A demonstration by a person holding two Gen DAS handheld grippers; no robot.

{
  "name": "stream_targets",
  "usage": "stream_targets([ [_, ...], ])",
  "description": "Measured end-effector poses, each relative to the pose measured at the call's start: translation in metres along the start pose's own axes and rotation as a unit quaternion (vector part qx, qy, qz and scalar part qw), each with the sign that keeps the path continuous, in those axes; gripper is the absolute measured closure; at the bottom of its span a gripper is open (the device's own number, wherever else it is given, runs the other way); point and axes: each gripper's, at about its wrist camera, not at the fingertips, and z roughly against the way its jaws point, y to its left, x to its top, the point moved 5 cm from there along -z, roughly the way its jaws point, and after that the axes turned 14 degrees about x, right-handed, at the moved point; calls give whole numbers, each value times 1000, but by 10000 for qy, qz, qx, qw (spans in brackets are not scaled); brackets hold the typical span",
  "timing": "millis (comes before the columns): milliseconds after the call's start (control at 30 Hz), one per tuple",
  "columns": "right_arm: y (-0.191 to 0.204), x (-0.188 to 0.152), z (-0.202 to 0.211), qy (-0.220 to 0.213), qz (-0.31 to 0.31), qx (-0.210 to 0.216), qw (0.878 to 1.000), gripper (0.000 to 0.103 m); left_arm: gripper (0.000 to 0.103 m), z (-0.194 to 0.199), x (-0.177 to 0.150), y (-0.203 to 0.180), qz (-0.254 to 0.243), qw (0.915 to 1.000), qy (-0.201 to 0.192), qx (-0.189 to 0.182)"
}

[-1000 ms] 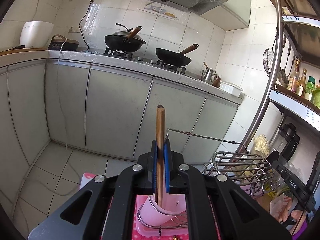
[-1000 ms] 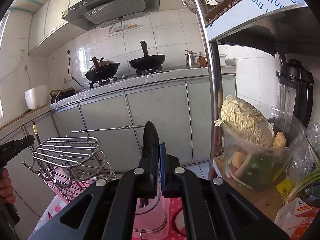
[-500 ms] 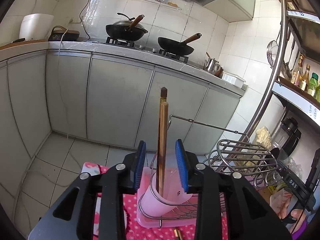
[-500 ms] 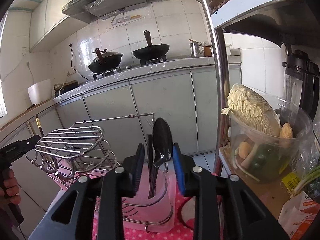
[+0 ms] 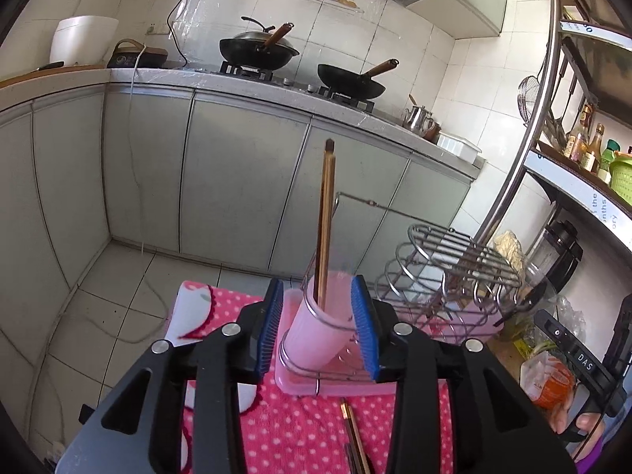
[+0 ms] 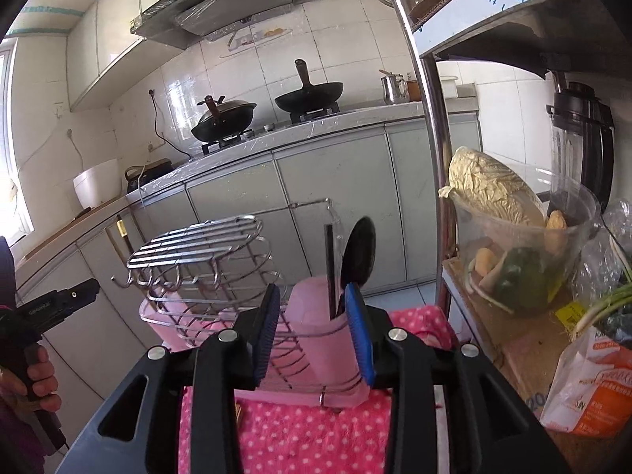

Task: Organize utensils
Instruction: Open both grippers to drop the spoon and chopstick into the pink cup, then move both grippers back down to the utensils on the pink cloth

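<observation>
Wooden chopsticks [image 5: 326,229] stand upright in a pink cup [image 5: 316,331] at the left end of a wire rack. My left gripper [image 5: 318,328] is open, its blue pads either side of the cup. In the right wrist view a black spoon [image 6: 357,254] and a dark stick [image 6: 330,264] stand in a pink cup [image 6: 328,335] at the rack's right end. My right gripper [image 6: 314,333] is open around that cup. More chopsticks [image 5: 353,438] lie on the pink dotted cloth [image 5: 300,426].
The wire rack [image 5: 446,276] with its pink tray [image 5: 335,387] sits on the cloth. A steel shelf post [image 6: 430,150] and a bowl of vegetables [image 6: 513,252] stand to the right. Grey cabinets [image 5: 245,181] with woks [image 5: 256,47] lie behind.
Both grippers opened and let go: the left released the chopsticks, the right the spoon, each into its pink cup. Both grippers drew back and opened wider.
</observation>
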Motion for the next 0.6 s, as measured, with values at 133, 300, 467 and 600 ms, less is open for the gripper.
stream_targets([
  [133, 10, -32, 0, 415, -103, 168, 9989, 69, 67, 0, -32, 0, -155, 9992, 376, 4],
  [300, 16, -76, -20, 1123, -624, 598, 9899, 77, 67, -10, -79, 1, -240, 9950, 971, -43],
  [467, 30, -120, -63, 2013, -1233, 1135, 9651, 86, 67, -17, -116, 7, -258, 9887, 1474, -95],
  [600, 39, -147, -95, 2570, -1604, 1263, 9446, 86, 68, -16, -129, 11, -261, 9875, 1553, -111],
])
